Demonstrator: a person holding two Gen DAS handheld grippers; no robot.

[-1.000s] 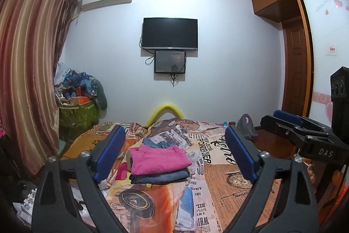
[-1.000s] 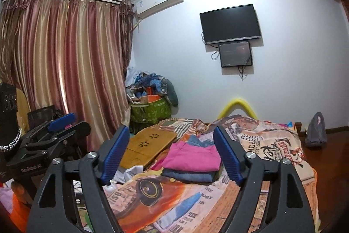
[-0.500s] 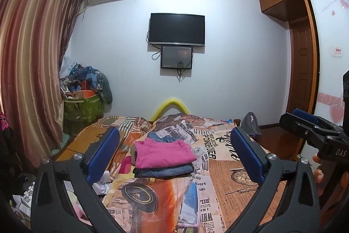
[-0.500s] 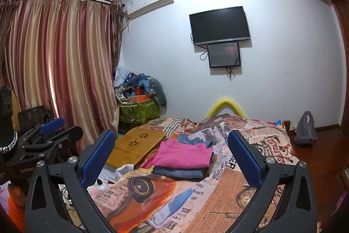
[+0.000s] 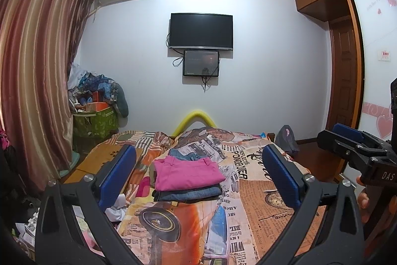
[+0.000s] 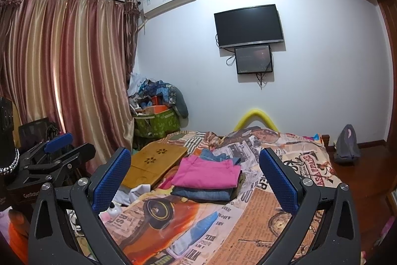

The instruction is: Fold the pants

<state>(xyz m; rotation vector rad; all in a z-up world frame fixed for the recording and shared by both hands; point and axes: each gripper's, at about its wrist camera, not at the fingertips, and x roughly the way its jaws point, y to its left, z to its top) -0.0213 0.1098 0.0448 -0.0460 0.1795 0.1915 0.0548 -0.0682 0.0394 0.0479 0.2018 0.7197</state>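
Folded pink pants (image 5: 187,173) lie on top of a stack of folded denim garments (image 5: 188,193) on the bed (image 5: 260,210), which is covered by a newspaper-and-car print bedspread. More blue denim (image 6: 214,155) shows just behind the pink layer. The stack sits near the middle of the bed, well apart from both tools.

The left gripper (image 5: 198,175) is held above the near end of the bed, its blue-padded jaws spread wide with nothing between them; they have just been opening. The right gripper (image 6: 194,178) is likewise spread wide and empty, its jaws also having just been opening.

One container is in view: a green patterned storage box (image 6: 158,124) on the floor in the corner beside the curtain (image 6: 62,81). It is overfilled with an orange box (image 6: 156,109), blue patterned fabric and a grey garment draped over its rim.

A bamboo lap tray (image 6: 155,164) rests at the bed's edge, just beside the stack.
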